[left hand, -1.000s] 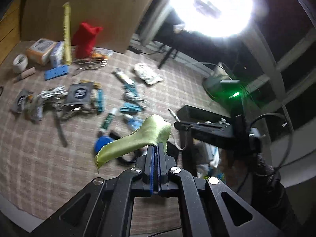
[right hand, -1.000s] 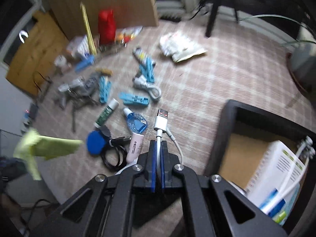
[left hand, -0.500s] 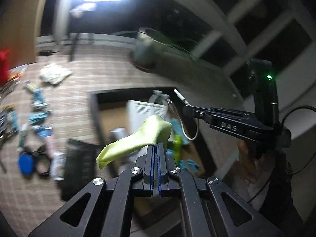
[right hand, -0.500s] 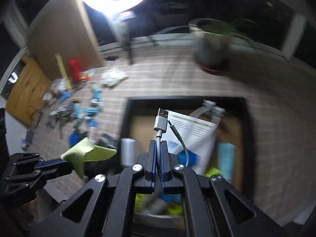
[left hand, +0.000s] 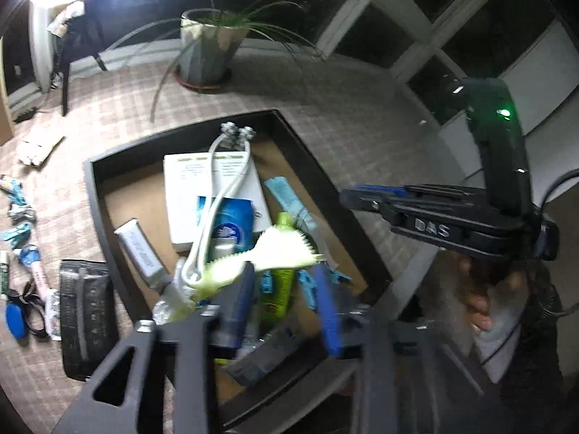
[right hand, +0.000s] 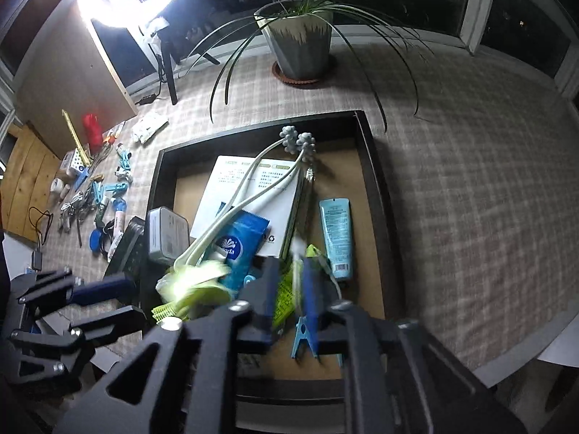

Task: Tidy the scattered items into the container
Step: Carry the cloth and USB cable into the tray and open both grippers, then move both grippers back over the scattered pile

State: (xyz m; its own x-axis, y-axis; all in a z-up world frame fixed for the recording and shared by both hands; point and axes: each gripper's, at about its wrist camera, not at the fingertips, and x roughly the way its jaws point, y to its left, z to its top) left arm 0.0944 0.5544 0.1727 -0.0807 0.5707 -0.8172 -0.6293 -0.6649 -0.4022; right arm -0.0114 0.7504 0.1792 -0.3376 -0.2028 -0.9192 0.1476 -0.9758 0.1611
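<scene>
— Above the black box point(right hand: 376, 166), both grippers are letting go. The left gripper point(left hand: 286, 282) has its jaws opening, and the green cloth point(left hand: 278, 249) is blurred just ahead of them, over the near part of the box; I think it is free and falling.

— And the right one?

— The right gripper point(right hand: 289, 289) is opening too. A thin white cable point(right hand: 297, 267) shows between its blue fingers point(right hand: 310, 282), blurred; it seems to slip down into the box, but I cannot tell if a pad touches it.

— So which step is this?

— The release step, I judge. Inside the box lie already a white booklet point(right hand: 253, 184), a blue tissue pack point(right hand: 235, 246) and a light blue tube point(right hand: 336, 235).

— What comes next?

— Many things are left on the carpet point(right hand: 470, 181) to the left of the box: clothes pegs point(right hand: 115, 188), a black pouch point(left hand: 87, 318) right beside the box wall, a red thing point(right hand: 91, 128) farther away. Next move calls for both hands to lift clear of the box and reach left again with jaws wide.
</scene>
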